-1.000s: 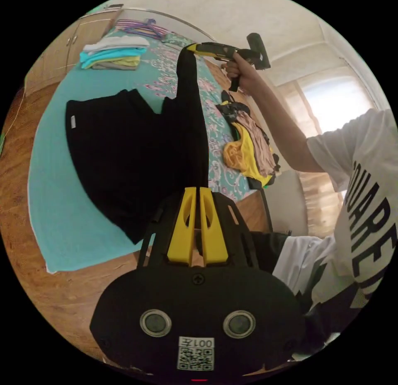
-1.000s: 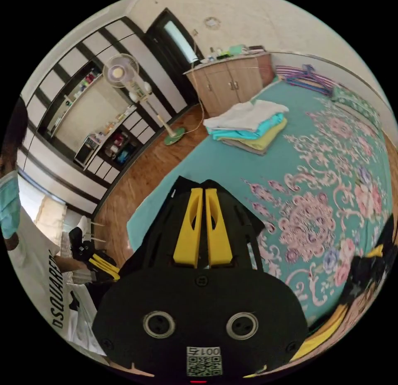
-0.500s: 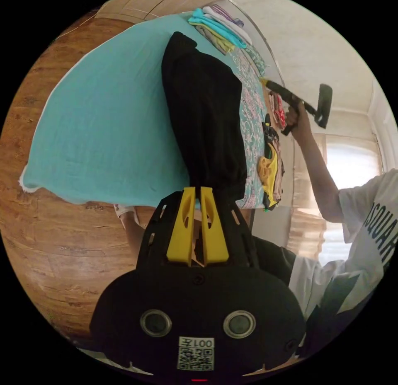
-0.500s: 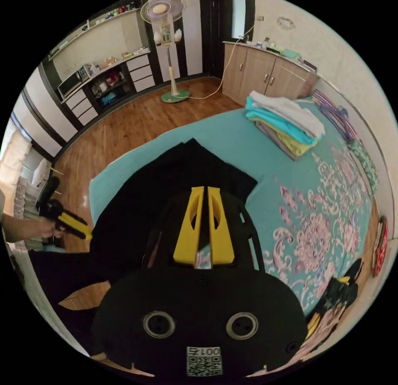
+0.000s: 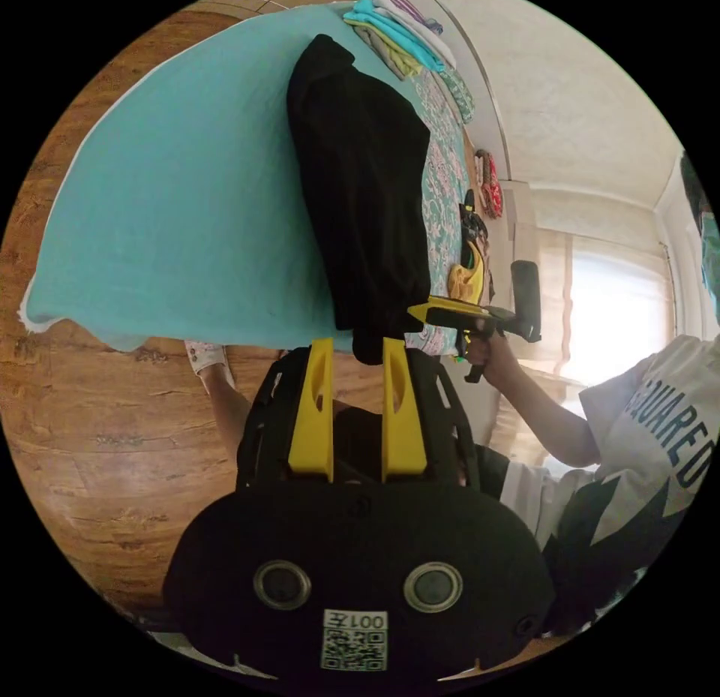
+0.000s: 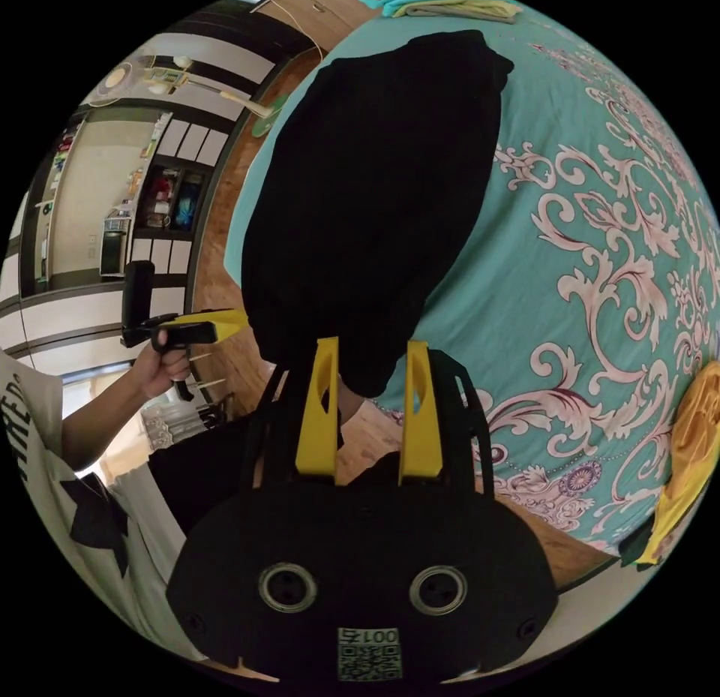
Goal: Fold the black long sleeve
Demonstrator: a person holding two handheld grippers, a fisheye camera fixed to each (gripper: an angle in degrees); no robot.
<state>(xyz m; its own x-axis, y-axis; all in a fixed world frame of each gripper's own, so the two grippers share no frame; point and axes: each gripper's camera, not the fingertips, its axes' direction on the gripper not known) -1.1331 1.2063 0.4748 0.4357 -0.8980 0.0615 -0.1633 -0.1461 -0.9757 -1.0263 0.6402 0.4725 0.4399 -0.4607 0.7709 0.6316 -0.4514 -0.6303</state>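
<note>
Left gripper view: black long sleeve (image 5: 360,179) just beyond open left gripper (image 5: 357,348).

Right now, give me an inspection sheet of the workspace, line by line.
Surface: bed with teal floral cover.
Job's things: black long sleeve lying folded on the cover, near end hanging over the edge.
Clutter: stack of folded clothes at far end; heap of unfolded clothes at the side.
Grippers: left gripper and right gripper both open, at the garment's near end.
Cables: one cord by the cabinet.
Surroundings: wood floor, standing fan, window.
</note>
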